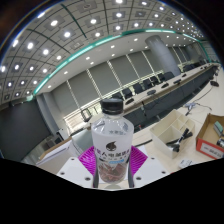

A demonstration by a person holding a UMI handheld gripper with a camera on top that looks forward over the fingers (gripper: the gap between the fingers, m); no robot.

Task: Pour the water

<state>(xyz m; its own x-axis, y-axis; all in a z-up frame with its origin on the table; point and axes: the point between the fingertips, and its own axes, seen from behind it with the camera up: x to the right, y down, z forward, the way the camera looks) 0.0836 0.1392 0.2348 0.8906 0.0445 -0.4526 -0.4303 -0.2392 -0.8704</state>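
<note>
Pink pads [92,158] on the claw [112,160] flank the lower body of a clear plastic water bottle [111,145], which fills the space between the two fingers directly ahead of the camera. Both pads appear to lie against the bottle's sides, so the claw reads as pinching the bottle rather than standing spread around it. Its black cap [111,105] is still fitted, and a dark label band crosses the lower body. Bottle long axis: upright, in line with the view's vertical, cap end farthest from the fingers. No receiving cup or vessel is visible, so the pour target cannot be located. Beyond the bottle a pale worktop [160,128] extends to the right, carrying an open cardboard box [210,135] and some dark cable-like items that are too small to identify. Judgement: with the cap on and the axis vertical, pouring has not begun; the cap must come off before any tilt.
</note>
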